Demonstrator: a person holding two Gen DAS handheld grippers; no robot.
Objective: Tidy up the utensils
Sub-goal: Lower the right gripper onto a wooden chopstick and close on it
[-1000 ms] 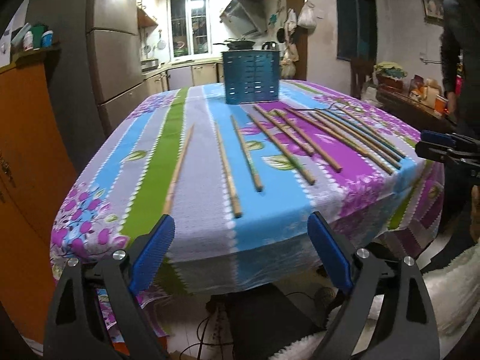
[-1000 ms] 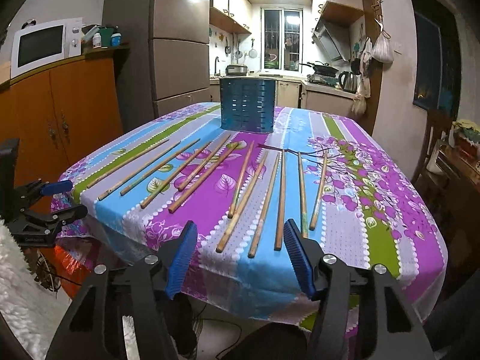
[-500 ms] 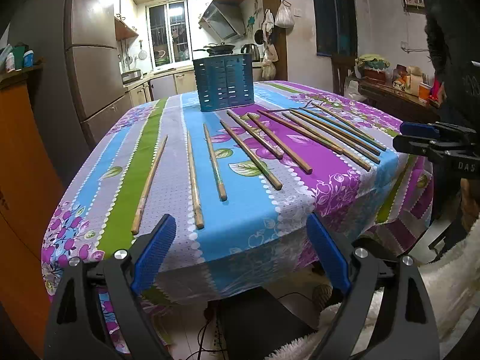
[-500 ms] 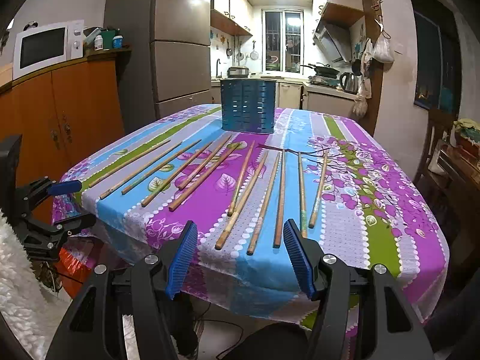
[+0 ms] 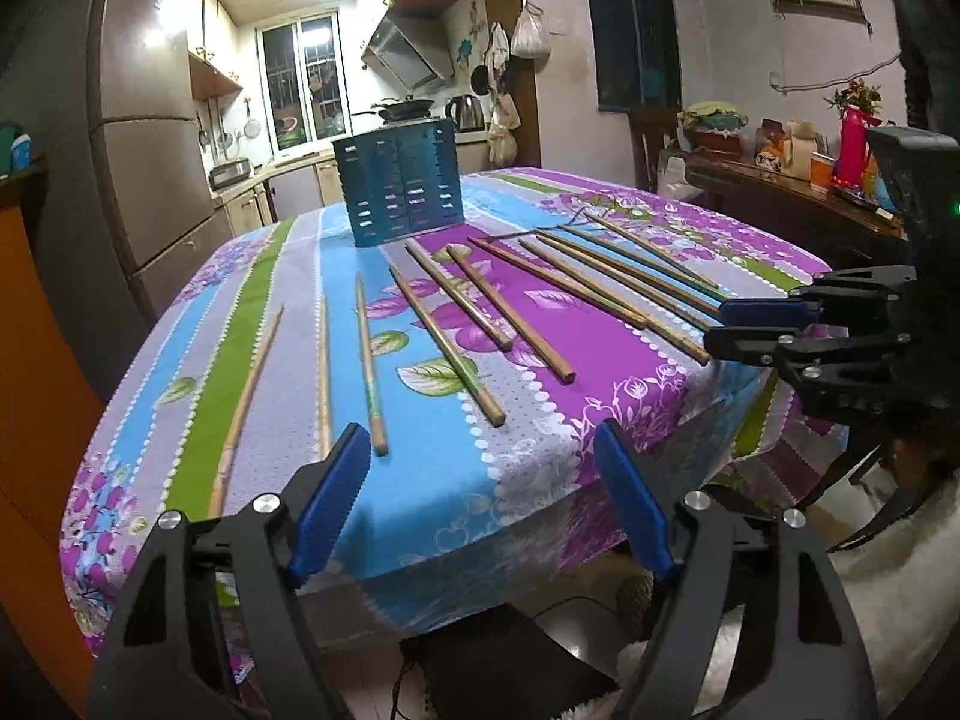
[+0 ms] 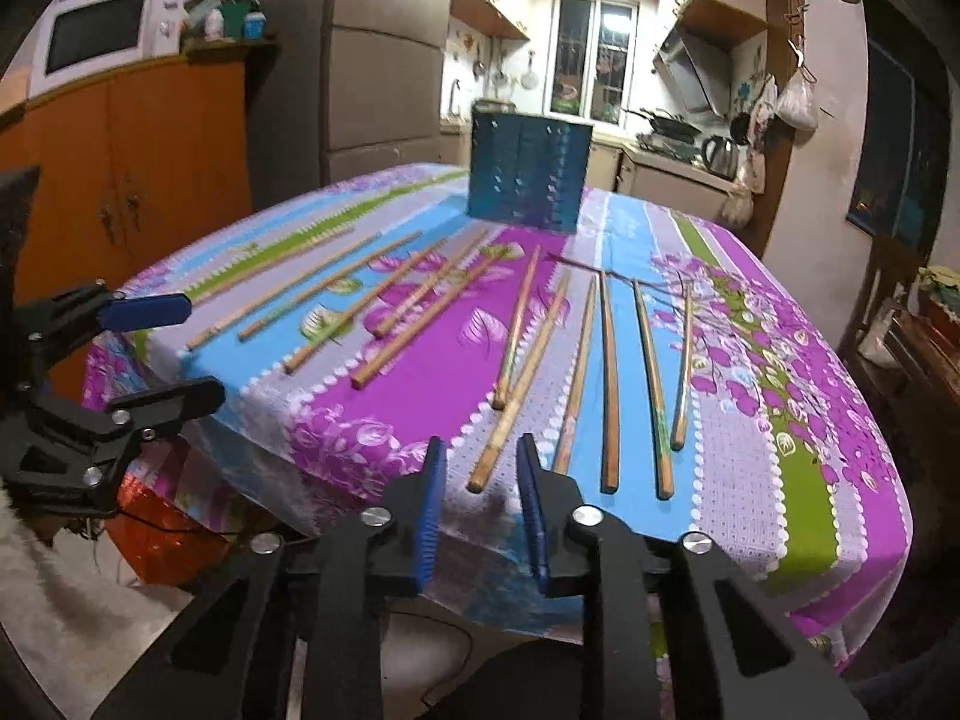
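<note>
Several wooden chopsticks (image 5: 438,333) (image 6: 522,384) lie spread across the flowered tablecloth (image 5: 600,336) (image 6: 444,372). A blue slotted utensil holder (image 5: 399,186) (image 6: 528,171) stands upright at the far end. My left gripper (image 5: 480,450) hovers at the near table edge, its jaws closing but still wide, and nothing is gripped. A chopstick end lies just beside its left finger (image 5: 336,480). My right gripper (image 6: 480,456) has its jaws closing to a narrow gap. The near end of one chopstick (image 6: 480,477) shows in that gap, untouched by the pads. Each gripper appears in the other's view (image 5: 756,330) (image 6: 174,354).
An orange cabinet (image 6: 150,150) with a microwave (image 6: 102,30) and a tall fridge (image 6: 384,60) stand on the left. A dark sideboard (image 5: 792,198) with bottles and boxes runs along the right wall. A black box (image 5: 504,660) sits on the floor under the table edge.
Both grippers have come closer to the table's near edge. The right jaws have narrowed sharply around a chopstick end. The left jaws have narrowed a little.
</note>
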